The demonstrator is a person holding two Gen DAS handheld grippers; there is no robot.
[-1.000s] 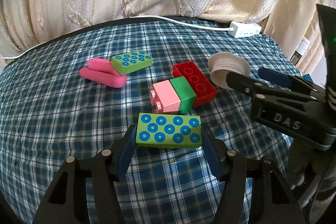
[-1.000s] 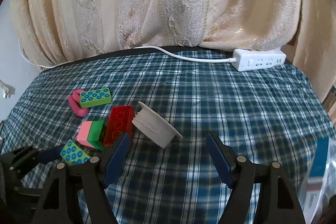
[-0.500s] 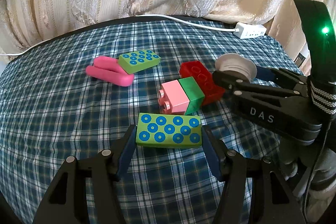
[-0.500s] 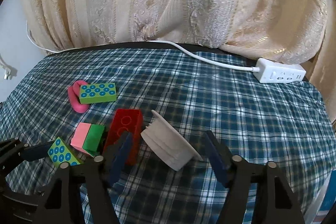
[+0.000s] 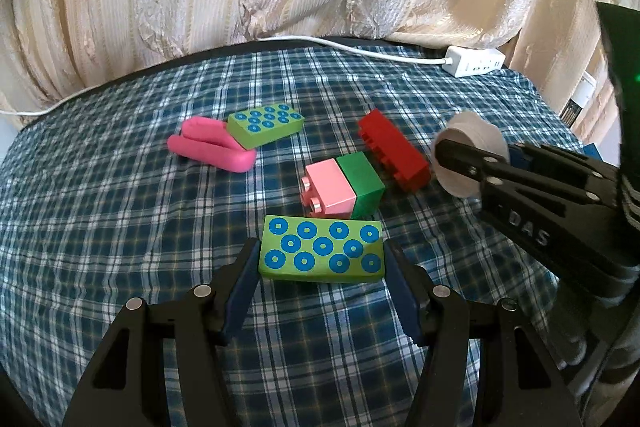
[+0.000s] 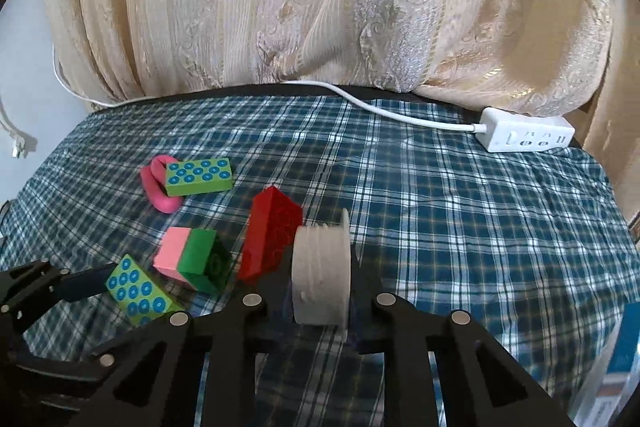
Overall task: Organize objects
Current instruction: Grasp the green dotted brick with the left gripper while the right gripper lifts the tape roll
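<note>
My left gripper (image 5: 322,259) is shut on a green block with blue dots (image 5: 322,249), held just above the cloth; it also shows in the right wrist view (image 6: 138,293). My right gripper (image 6: 320,279) is shut on a white spool (image 6: 320,273), also seen in the left wrist view (image 5: 468,159). A red brick (image 5: 394,155) lies tipped on its side beside the spool. A pink-and-green brick pair (image 5: 342,189) lies in the middle. A second dotted green block (image 5: 264,125) rests on a pink loop (image 5: 212,149) at the back left.
A blue plaid cloth (image 6: 460,227) covers the table. A white power strip (image 6: 528,135) with its cable lies at the back right edge. Cream curtains (image 6: 320,7) hang behind. A blue object (image 6: 624,347) shows at the far right.
My right gripper moved onto the white spool and shut on it, turning it upright. The red brick got tipped onto its side. My left gripper keeps holding the dotted block.
</note>
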